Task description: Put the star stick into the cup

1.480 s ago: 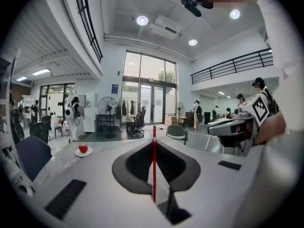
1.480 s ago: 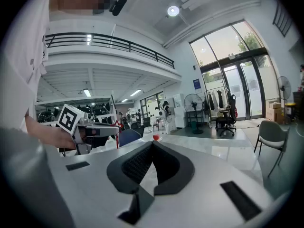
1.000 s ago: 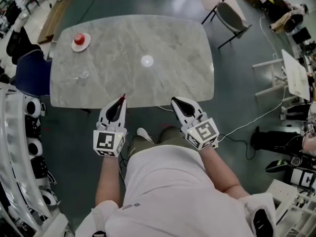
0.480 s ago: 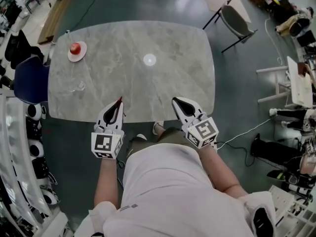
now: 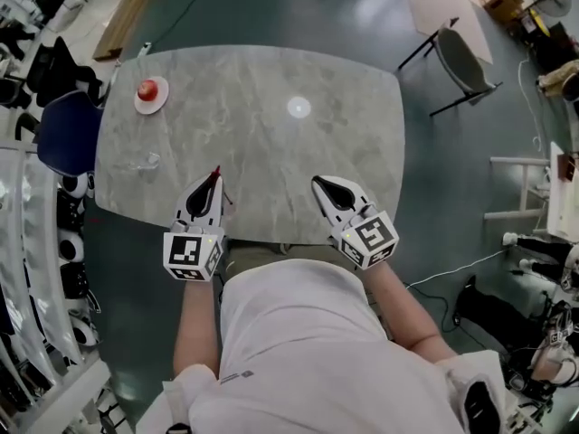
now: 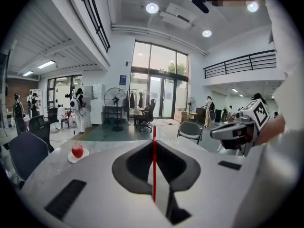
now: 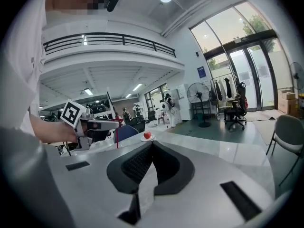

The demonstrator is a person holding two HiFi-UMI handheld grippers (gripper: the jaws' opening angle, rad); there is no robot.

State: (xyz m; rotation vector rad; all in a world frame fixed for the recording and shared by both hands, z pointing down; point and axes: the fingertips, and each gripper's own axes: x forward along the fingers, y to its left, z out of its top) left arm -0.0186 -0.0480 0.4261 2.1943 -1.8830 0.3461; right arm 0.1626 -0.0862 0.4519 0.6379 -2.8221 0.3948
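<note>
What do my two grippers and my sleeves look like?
Both the left gripper and right gripper are white shells with dark-lined, tapering tongs and a cube of black-and-white square markers behind. The person wears a white short-sleeved shirt.

Cup stands at the left of the table, saucer behind it.

Looks steeply down from the head onto bench, left claw and right claw. Rides each claw, close behind its jaws, facing level across bench; plate shared by all three views.
</note>
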